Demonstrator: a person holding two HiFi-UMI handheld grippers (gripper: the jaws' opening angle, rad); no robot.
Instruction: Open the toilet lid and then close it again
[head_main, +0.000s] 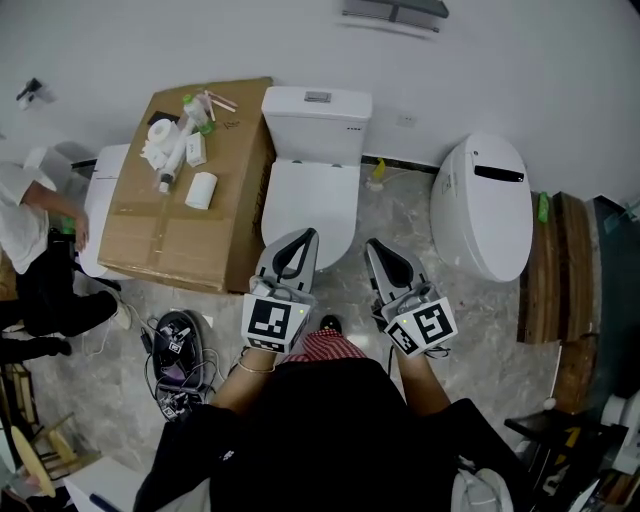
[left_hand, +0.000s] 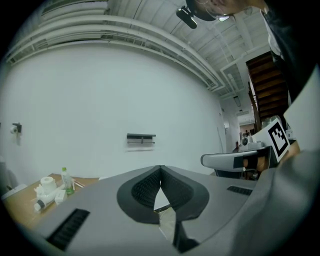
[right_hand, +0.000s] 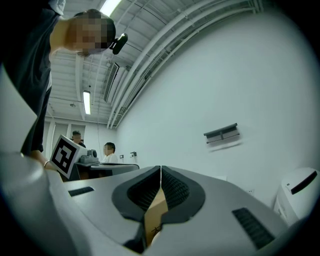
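The white toilet stands against the far wall in the head view, its lid (head_main: 311, 205) down flat over the bowl and its tank (head_main: 316, 121) behind. My left gripper (head_main: 310, 234) is held over the front rim of the bowl, jaws shut with nothing between them. Just right of the bowl's front, over the floor, my right gripper (head_main: 369, 243) is shut too and holds nothing. In the left gripper view the left gripper (left_hand: 160, 168) points up at the white wall. The right gripper (right_hand: 160, 169) in its own view is tilted up the same way.
A big cardboard box (head_main: 170, 235) left of the toilet carries paper rolls (head_main: 202, 189) and a green-capped bottle (head_main: 192, 110). A second white toilet (head_main: 486, 205) stands at the right, wooden planks (head_main: 560, 270) beyond it. Cables and gear (head_main: 178, 352) lie on the floor; a person (head_main: 30, 255) crouches far left.
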